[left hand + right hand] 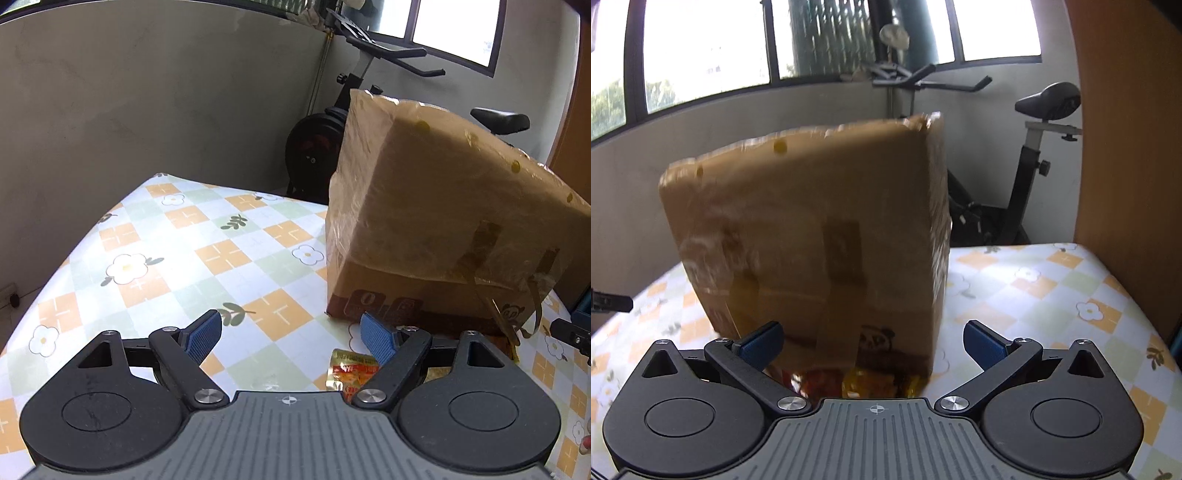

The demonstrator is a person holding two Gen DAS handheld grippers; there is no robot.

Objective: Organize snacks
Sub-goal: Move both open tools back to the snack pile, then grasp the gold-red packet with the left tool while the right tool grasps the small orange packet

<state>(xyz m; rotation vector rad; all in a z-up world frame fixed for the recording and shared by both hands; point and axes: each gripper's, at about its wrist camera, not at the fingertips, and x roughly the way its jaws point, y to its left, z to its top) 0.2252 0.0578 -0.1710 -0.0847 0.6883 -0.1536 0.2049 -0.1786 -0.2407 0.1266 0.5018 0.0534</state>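
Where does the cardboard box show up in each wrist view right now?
Left wrist: cardboard box fills the right half, beyond the open left gripper.
Right wrist: cardboard box sits centre, just beyond the open right gripper.
Shared landmark: exercise bike behind the box.

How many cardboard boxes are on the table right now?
1. The cardboard box stands on the checked tablecloth, tilted, with snack packets at its base. Anything behind it is hidden.

box [436, 221] filling right of left view, blocking | tablecloth [177, 258] lying open at left | packet [351, 369] sitting low centre, near box
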